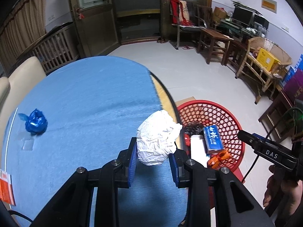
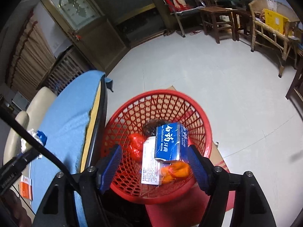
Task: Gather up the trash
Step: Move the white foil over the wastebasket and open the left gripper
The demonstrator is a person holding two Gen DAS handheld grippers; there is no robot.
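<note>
My left gripper [image 1: 154,151] is shut on a crumpled white paper ball [image 1: 158,138], held above the right edge of the blue-clothed table [image 1: 85,98]. A crumpled blue plastic wrapper [image 1: 36,123] lies on the cloth at the far left. The red mesh basket [image 2: 204,121] stands on the floor beside the table; it also shows in the left wrist view [image 1: 227,113]. In it lie a blue toothpaste box [image 2: 170,141], a white leaflet [image 2: 149,162], orange plastic [image 2: 176,170] and red plastic [image 2: 135,143]. My right gripper [image 2: 155,151] is open and empty above the basket.
An orange-and-white packet [image 1: 6,187] lies at the table's near left edge. A beige chair [image 1: 20,71] stands behind the table. Wooden stools [image 1: 214,41], a wicker chair [image 1: 265,64] with a yellow box and a desk line the far right wall. Cardboard lies under the basket.
</note>
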